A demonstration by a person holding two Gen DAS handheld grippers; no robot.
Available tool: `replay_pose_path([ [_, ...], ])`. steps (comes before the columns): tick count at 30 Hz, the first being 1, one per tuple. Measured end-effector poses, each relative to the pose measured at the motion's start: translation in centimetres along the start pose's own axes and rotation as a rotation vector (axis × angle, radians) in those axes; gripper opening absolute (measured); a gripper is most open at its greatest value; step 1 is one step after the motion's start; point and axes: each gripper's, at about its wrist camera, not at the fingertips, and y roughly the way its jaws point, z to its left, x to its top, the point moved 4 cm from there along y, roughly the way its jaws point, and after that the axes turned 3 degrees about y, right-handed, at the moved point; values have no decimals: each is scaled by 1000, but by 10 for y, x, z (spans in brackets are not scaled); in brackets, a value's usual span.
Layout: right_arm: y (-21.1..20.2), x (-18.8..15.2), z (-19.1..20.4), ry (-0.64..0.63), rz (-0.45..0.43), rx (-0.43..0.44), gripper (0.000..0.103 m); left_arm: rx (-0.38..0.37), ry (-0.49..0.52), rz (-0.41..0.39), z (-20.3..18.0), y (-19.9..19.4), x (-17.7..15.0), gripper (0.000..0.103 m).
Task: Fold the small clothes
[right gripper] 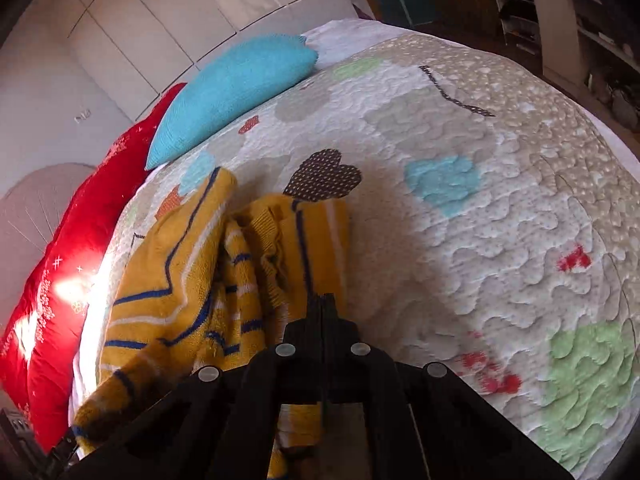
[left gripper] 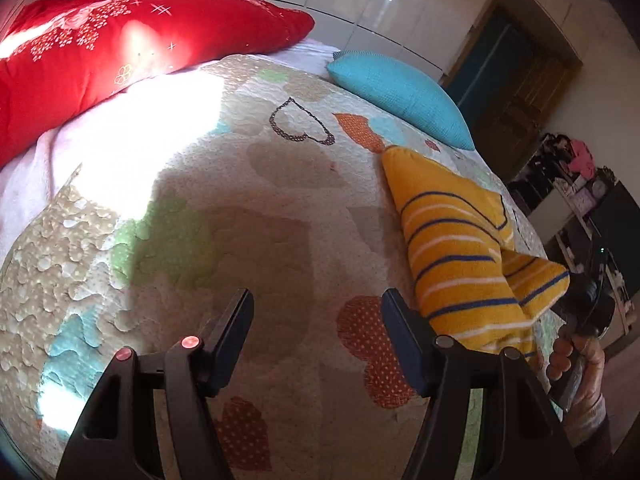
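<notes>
the yellow striped jumper [right gripper: 192, 280] lies rumpled on the heart-patterned quilt [right gripper: 500, 220] of the bed, a little way below the turquoise cushion [right gripper: 236, 92] and the long red pillow [left gripper: 120, 52] at the head end. the right tongs [right gripper: 325, 304] are clenched on a fold at the jumper's near edge, the cloth bunching to their left and passing under them. the left tongs [left gripper: 316, 320] hang released over bare quilt with nothing between them, the jumper just beside their right finger and stretching away to the right
</notes>
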Motion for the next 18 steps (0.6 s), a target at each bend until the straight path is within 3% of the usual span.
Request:
replay_pose_path([
  [3,-21,3,0,26,-4,121,12,24,36,-3,-15,0,0,65],
  [5,-29,4,13,8,11,202,49,31,38,2,-20,1,0,65],
  [7,-29,3,28,-15,25,252,56,31,34,14,-28,4,-1,65],
  [10,-1,-1,55,-23,98,294,56,41,50,33,-41,5,-6,65],
  [13,43,-19,71,-68,217,209,53,44,86,37,-54,0,-9,65],
  [14,52,-22,74,-65,227,220,39,48,97,37,-57,0,-8,65],
  [15,55,-23,76,-61,231,228,34,50,106,36,-61,-1,-7,65],
  [16,53,-21,76,-43,233,258,22,51,115,35,-65,0,-6,65],
  [18,40,-15,71,4,210,346,19,53,136,31,-72,0,-2,65],
])
